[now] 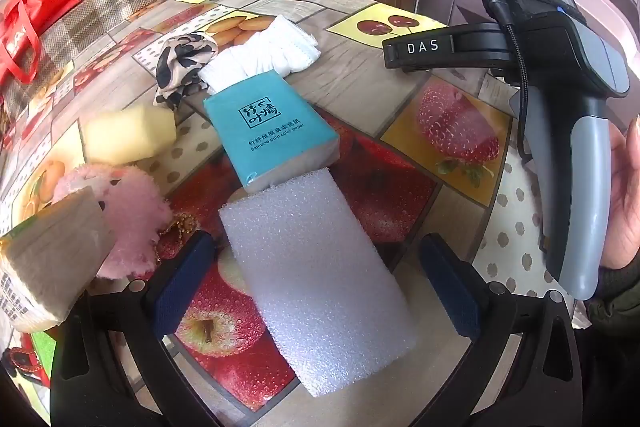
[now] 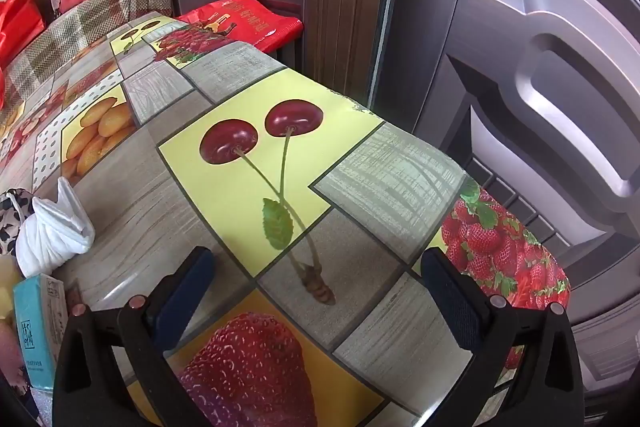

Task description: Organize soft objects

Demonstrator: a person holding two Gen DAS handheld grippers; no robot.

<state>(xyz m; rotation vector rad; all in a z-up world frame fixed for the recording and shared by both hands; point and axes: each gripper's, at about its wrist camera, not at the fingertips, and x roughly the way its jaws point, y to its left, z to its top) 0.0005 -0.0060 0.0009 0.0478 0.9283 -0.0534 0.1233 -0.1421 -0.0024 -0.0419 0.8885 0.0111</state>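
Foam block (image 1: 316,279) is straddled by the left gripper (image 1: 320,283) — fingers wide, long axis running near-to-far; right gripper (image 2: 320,291) spread wide too, holding nothing.

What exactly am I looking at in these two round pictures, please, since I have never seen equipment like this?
A person holds a handheld two-finger gripper in each hand; each carries a fisheye camera that looks along its fingers. The left camera shows the left gripper open, its fingers on either side of a white foam block without touching it. Beyond lie a teal tissue pack, a white cloth bundle, a spotted scarf, a yellow sponge and a pink plush toy, all on a fruit-print tablecloth. The other tool is visible at the right. The right camera shows the right gripper open and empty above bare tablecloth.
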